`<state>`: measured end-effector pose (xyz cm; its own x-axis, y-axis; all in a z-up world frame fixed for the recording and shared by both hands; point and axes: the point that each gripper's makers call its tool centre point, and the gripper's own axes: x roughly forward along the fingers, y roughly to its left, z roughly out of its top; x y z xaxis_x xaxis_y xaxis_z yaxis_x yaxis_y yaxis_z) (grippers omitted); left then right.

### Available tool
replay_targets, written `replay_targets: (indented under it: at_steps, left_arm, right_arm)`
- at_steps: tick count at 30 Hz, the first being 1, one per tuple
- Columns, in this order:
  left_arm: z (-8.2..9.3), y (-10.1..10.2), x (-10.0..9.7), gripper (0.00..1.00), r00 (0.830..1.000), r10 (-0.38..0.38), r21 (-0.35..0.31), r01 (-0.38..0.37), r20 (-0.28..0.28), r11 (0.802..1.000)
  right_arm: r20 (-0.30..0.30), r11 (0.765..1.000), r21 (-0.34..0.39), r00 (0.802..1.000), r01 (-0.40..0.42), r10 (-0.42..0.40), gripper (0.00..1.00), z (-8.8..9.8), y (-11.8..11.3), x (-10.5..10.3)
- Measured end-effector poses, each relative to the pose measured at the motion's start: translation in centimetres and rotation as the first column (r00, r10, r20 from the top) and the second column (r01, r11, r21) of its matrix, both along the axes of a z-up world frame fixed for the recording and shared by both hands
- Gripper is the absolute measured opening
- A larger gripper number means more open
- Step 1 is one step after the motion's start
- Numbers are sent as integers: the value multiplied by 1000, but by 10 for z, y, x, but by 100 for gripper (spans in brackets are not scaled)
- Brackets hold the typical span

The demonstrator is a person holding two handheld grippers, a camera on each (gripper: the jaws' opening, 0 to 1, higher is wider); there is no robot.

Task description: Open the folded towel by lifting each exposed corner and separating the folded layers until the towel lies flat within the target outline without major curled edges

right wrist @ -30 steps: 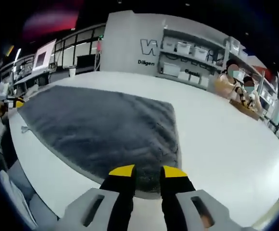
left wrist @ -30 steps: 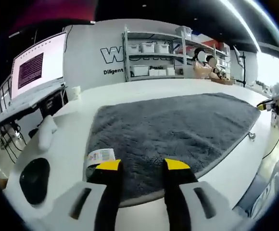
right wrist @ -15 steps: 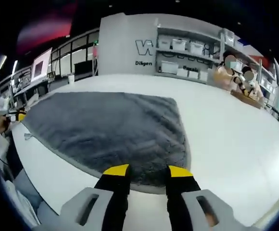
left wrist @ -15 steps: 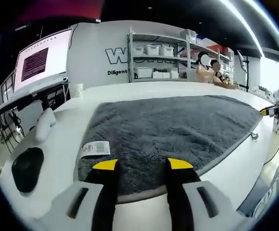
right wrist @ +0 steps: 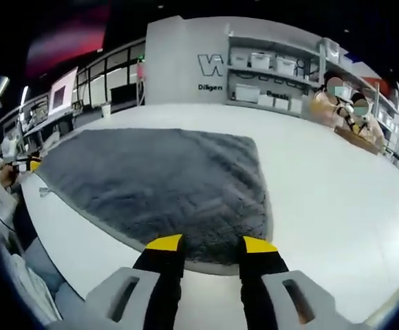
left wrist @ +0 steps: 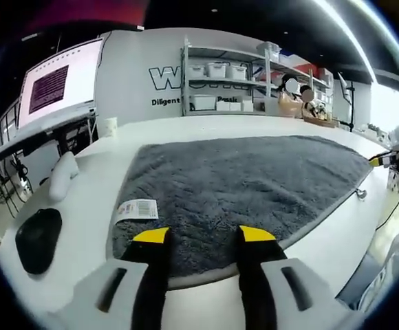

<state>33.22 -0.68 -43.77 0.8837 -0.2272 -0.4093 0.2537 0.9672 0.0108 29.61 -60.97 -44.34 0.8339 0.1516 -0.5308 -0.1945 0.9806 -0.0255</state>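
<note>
Grey towel (left wrist: 247,182) flat; its label (left wrist: 137,209) (print seemingly unreadable); left gripper (left wrist: 203,235) and right gripper (right wrist: 210,243) gape empty.

A white table (left wrist: 186,127) runs back to a grey wall (left wrist: 127,75) with dark lettering, and against that wall, beyond the table's far edge, stands a metal shelf rack (left wrist: 220,75) holding white boxes (their contents cannot be made out). In the left gripper view a black mouse (left wrist: 38,237) and a white pad (left wrist: 62,175) lie on the table's left part, a white cup (left wrist: 107,126) stands near its far left corner, and a lit screen (left wrist: 55,86) hangs beyond that. In the right gripper view two people (right wrist: 340,103) sit at the table's far right side.
</note>
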Motion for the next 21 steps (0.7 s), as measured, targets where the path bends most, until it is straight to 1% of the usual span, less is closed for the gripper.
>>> replay_targets:
  at_steps: [6, 16, 21]
  left_arm:
    - [0, 2, 0, 36, 1000, -20, 4, 20, -16, 1000]
    - [0, 4, -3, 36, 999, -19, 13, 20, -39, 1000]
    - [-1, 5, -2, 36, 999, -23, 14, 24, -42, 1000]
  right_arm:
    - [-5, 1000, -1, 1000, -11, 11, 27, 0, -1, -2]
    - [-9, 1000, -4, 1000, -18, 18, 28, 0, -2, -4]
    - [-8, 1000, -6, 1000, -12, 12, 29, 0, -3, -4]
